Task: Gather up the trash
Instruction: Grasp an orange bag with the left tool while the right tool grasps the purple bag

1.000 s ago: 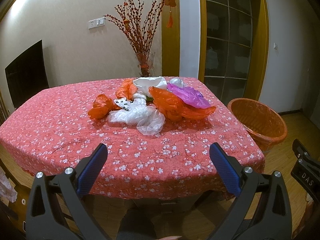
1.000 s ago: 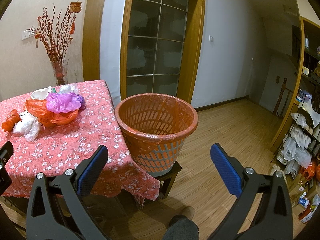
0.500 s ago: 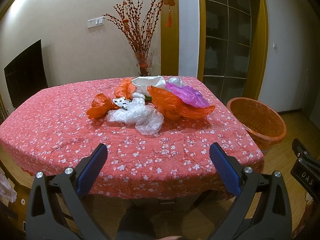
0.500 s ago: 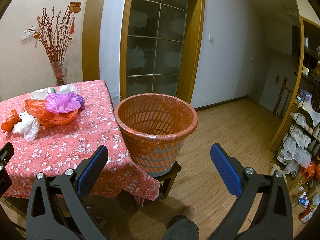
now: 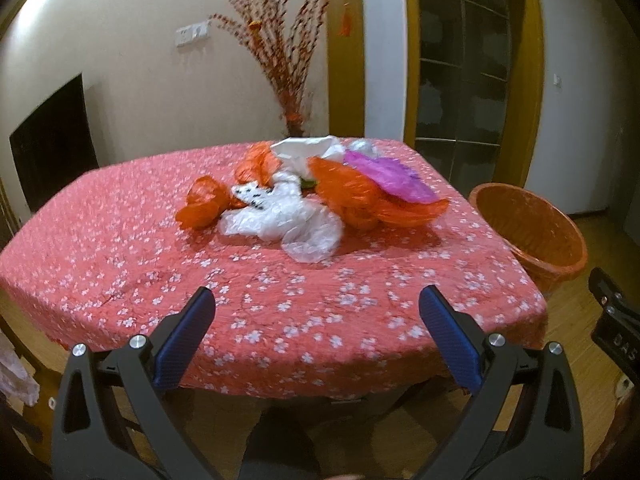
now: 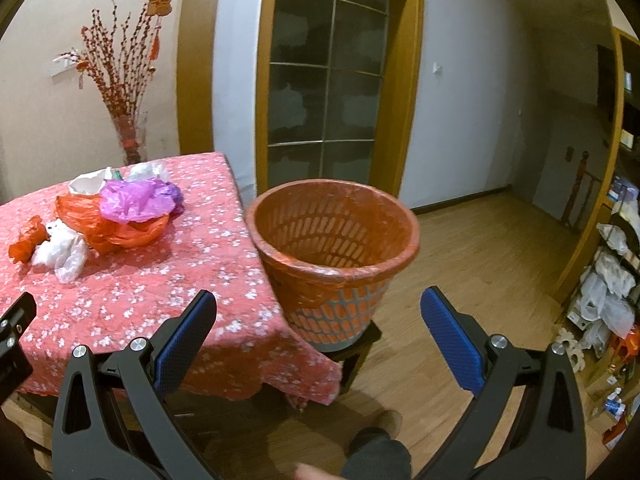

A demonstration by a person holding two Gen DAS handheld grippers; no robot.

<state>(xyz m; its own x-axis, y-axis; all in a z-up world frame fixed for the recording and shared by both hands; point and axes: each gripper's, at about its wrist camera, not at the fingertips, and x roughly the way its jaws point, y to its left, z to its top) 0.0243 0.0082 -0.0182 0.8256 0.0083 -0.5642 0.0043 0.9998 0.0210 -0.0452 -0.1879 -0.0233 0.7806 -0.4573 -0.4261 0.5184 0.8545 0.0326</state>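
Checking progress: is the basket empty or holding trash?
Empty as far as shown: the basket interior shows only its liner; the bags lie on the table.

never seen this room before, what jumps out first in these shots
A heap of crumpled plastic bags, orange, white and purple, sits mid-table on the red flowered tablecloth. Just off the table's right edge stands an orange bin, empty inside, on a low stool.
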